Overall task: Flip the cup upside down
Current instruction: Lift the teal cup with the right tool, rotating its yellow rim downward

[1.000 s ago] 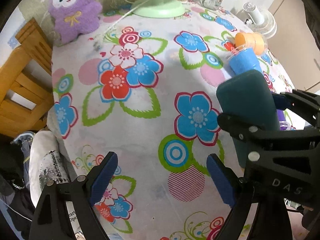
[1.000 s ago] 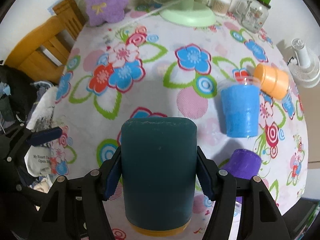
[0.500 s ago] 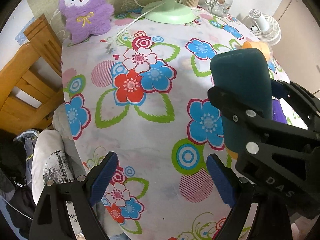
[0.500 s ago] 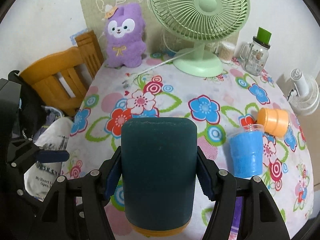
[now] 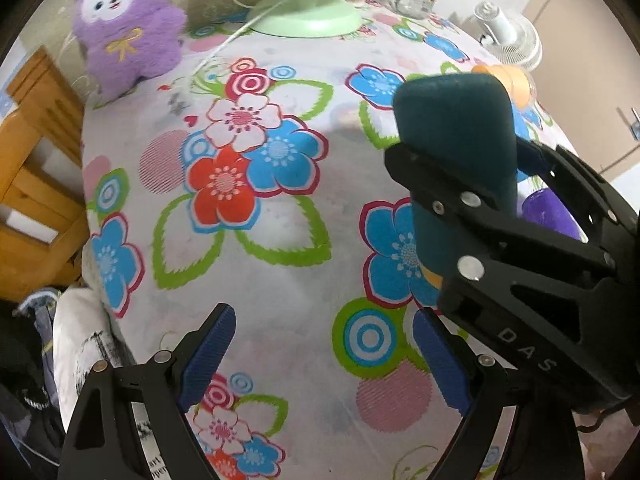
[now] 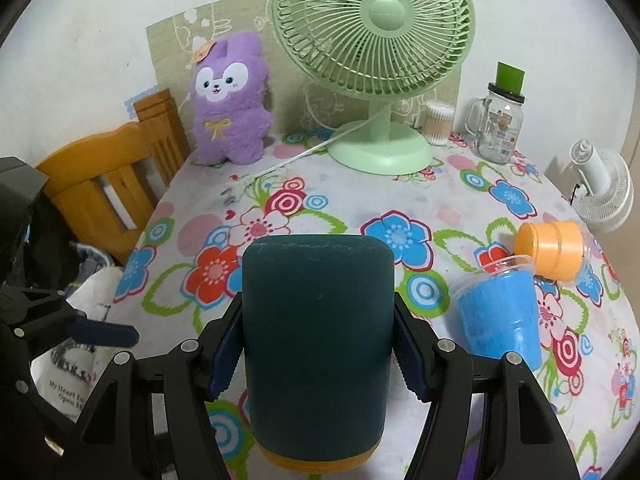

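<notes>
- Floral cloth covers the table [image 6: 352,208], printed with blue, red and white flowers; a white wall stands behind it.
- At 12 o'clock in the right wrist view stands a green fan [image 6: 374,40], its base on the cloth, with a white cord running from it toward 9 o'clock.
- A purple plush toy [image 6: 230,100] sits at about 11 o'clock beside the fan, in front of a wooden chair [image 6: 116,172] at the table's edge.
- A glass jar with a green lid [image 6: 500,124] stands at 2 o'clock, a small tub of cotton swabs [image 6: 438,122] between it and the fan base.
- The right gripper [image 6: 318,354] is clamped on the dark teal cup [image 6: 318,320], its blue pads pressed against both sides of the cup wall. The cup fills the centre of that view, its closed, rounded end pointing toward 12 o'clock and an orange band at its 6 o'clock end.
- From the left wrist view, the dark teal cup [image 5: 456,148] appears at 2 o'clock, held above the cloth.
- The left gripper [image 5: 324,364] is spread wide with nothing between its fingers, low over the cloth.
- A blue cup [image 6: 500,316] stands at 3 o'clock, an orange cup [image 6: 550,250] lying on its side just beside its rim.
</notes>
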The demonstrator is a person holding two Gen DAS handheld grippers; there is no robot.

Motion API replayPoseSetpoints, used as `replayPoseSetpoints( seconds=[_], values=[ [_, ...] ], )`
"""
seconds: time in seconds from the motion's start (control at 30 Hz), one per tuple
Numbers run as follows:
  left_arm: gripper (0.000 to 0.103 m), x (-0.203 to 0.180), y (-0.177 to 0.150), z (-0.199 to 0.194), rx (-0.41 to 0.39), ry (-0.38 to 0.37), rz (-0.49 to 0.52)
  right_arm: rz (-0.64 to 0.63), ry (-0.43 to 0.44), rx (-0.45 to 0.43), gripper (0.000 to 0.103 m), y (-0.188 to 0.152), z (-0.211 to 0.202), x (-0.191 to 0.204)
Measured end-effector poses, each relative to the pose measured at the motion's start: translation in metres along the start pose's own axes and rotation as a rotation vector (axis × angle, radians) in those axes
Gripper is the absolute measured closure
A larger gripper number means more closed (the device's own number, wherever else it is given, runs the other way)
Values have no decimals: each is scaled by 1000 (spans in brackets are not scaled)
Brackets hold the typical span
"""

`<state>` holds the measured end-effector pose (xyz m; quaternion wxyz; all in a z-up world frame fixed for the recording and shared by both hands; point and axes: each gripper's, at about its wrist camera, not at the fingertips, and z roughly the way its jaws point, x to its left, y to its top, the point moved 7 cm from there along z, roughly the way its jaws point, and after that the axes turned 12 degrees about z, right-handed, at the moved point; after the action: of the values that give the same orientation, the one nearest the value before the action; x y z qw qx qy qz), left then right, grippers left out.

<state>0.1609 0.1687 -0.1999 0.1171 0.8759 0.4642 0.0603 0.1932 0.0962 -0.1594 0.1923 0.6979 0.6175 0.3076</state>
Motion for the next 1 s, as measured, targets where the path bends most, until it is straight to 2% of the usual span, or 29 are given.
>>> replayPoseSetpoints(
  seconds=[0.27, 0.57, 0.77, 1.0],
  values=[
    [11, 1, 1, 19, 15, 10, 25, -18, -4, -47, 35, -5, 9, -3],
    [10, -5, -2, 26, 27, 15, 77, -51, 11, -100, 34, -16, -5, -3],
    [9, -11, -7, 26, 38, 11, 87, -54, 4, -84, 33, -22, -15, -4],
    [7, -19, -22, 28, 41, 5, 82, -27, -12, -24, 33, -35, -15, -11]
  ],
)
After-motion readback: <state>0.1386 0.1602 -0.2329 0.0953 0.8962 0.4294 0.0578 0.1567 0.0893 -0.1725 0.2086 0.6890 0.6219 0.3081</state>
